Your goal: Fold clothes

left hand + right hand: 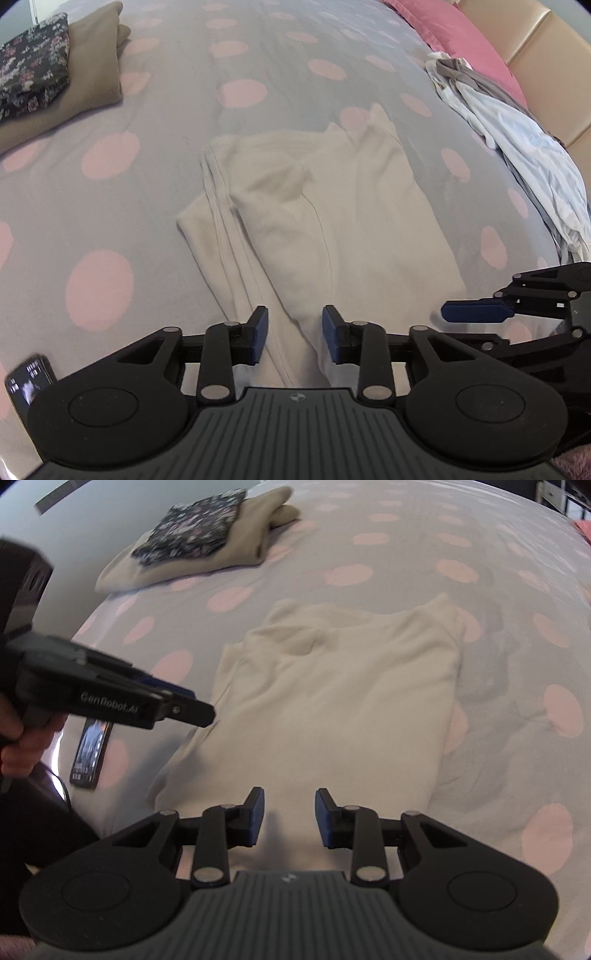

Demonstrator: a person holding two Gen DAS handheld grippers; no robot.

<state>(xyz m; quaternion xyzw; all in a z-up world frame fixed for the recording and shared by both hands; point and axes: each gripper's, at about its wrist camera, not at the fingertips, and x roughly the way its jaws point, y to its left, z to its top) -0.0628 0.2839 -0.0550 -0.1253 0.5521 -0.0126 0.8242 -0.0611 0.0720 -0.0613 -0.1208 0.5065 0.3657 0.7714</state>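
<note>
A cream garment (pixel 325 218) lies partly folded on the bed, its left side doubled over in long creases; the right wrist view shows the same cream garment (pixel 332 709) as a flat panel. My left gripper (pixel 294 338) is open, hovering just above the garment's near edge, with nothing between its blue pads. My right gripper (pixel 289 818) is also open, over the near hem, empty. In the left wrist view the right gripper (pixel 476 312) enters from the right, beside the garment's near right corner. In the right wrist view the left gripper (pixel 177 705) is seen at the left, held by a hand (pixel 22 734).
The bed cover (pixel 110 206) is grey with pink dots. A folded tan garment (pixel 92 74) with a dark floral one (pixel 33 74) on top sits at the far left. A heap of light blue and grey clothes (pixel 517 147) lies right, by a pink pillow (pixel 461 37). A phone (pixel 90 753) lies near the bed's edge.
</note>
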